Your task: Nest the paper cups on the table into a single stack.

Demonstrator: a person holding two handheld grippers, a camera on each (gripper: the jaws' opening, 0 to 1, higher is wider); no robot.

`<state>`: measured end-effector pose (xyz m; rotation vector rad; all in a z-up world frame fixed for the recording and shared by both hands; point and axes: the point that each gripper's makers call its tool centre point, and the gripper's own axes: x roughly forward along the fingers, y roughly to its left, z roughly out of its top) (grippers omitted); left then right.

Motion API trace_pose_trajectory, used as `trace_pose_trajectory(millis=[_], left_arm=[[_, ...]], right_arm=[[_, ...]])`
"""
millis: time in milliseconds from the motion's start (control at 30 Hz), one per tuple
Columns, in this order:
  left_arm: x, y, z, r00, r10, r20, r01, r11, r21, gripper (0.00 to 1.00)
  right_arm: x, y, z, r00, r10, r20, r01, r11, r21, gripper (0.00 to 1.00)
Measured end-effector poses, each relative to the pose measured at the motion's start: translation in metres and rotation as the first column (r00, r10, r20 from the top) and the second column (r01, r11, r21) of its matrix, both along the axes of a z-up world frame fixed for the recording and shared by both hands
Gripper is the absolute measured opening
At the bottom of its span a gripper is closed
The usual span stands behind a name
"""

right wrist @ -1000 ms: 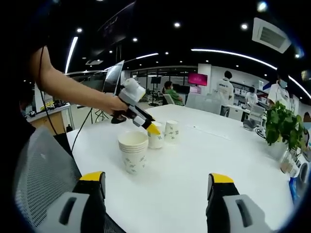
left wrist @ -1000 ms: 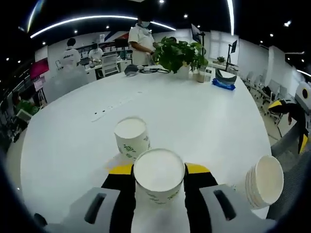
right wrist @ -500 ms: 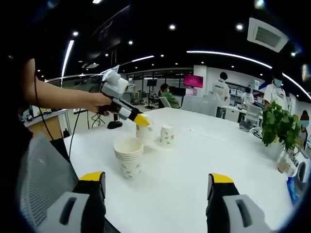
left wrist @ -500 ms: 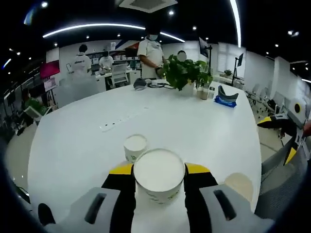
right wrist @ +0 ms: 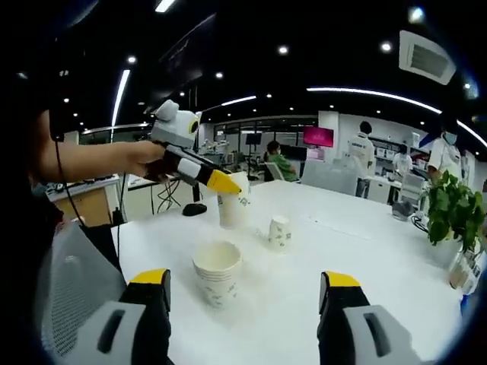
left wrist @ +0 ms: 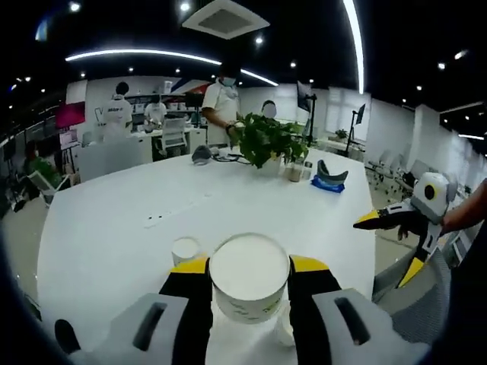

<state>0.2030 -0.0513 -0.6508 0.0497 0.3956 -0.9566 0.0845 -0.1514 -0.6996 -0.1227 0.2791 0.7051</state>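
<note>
One paper cup (left wrist: 249, 276) gripped in left gripper (left wrist: 249, 268), above stack (right wrist: 217, 272), right gripper (right wrist: 243, 283) fingers wide apart, holding nothing

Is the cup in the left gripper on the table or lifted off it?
Lifted. In the right gripper view the left gripper holds the cup in the air, clear of the table.

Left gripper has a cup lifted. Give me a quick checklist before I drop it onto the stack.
1. Left gripper shut on the held cup: ok.
2. Held cup upright, mouth up: ok.
3. Stack upright on the table, top open: ok.
4. Held cup above the stack: not ok, it hangs off to one side.
5. Right gripper open and off the stack: ok.
6. Single cup left standing apart: ok, for later.
</note>
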Motion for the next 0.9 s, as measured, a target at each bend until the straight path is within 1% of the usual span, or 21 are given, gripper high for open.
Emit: trace_pose_trajectory(millis=[67,100,133,200,267,333,400,500,600,767,833,900], left_arm=[[-0.007,-0.003,0.006,1.0,-0.023,-0.005,0.022,1.0,-0.022,0.37],[-0.009,-0.004,0.007,1.0,-0.03,-0.005,0.03,0.999,-0.026,0.37],[-0.013,-0.005,0.012,0.999,-0.042,-0.004,0.042,0.998,-0.038,0.37],[-0.02,-0.007,0.017,0.998,-0.065,-0.007,0.065,0.996,-0.054,0.37],[-0.026,-0.009,0.021,0.996,-0.084,-0.006,0.084,0.994,-0.066,0.37],[-0.033,-0.013,0.023,0.993,-0.116,0.0,0.116,0.991,-0.071,0.37],[-0.046,-0.021,0.026,0.984,-0.179,0.018,0.18,0.981,-0.069,0.37],[-0.061,-0.029,0.029,0.97,-0.24,0.033,0.242,0.968,-0.066,0.37],[-0.07,-0.034,0.029,0.96,-0.276,0.037,0.278,0.958,-0.064,0.37],[-0.084,-0.041,0.028,0.943,-0.332,0.037,0.334,0.94,-0.067,0.37],[-0.089,-0.043,0.028,0.935,-0.352,0.036,0.353,0.933,-0.068,0.37],[-0.093,-0.045,0.029,0.928,-0.37,0.033,0.372,0.925,-0.077,0.37]], right_arm=[[0.001,0.006,0.004,1.0,0.014,0.006,-0.014,1.0,0.026,0.76],[0.002,0.008,0.006,1.0,0.017,0.006,-0.017,0.999,0.033,0.76],[0.002,0.009,0.006,1.0,0.019,0.006,-0.02,0.999,0.036,0.75],[0.002,0.016,0.008,0.999,0.043,-0.014,-0.042,0.997,0.062,0.74],[0.001,0.02,0.006,0.997,0.062,-0.047,-0.058,0.995,0.077,0.74],[0.0,0.023,0.005,0.995,0.081,-0.057,-0.076,0.994,0.082,0.73],[-0.002,0.03,0.008,0.992,0.109,-0.058,-0.102,0.989,0.106,0.72],[-0.002,0.034,0.01,0.99,0.126,-0.067,-0.116,0.985,0.13,0.68],[-0.004,0.038,0.011,0.985,0.15,-0.087,-0.135,0.978,0.159,0.62],[-0.008,0.045,0.017,0.98,0.181,-0.083,-0.161,0.966,0.201,0.58],[-0.01,0.046,0.018,0.978,0.193,-0.08,-0.173,0.964,0.204,0.55],[-0.013,0.051,0.02,0.972,0.219,-0.086,-0.195,0.954,0.226,0.53]])
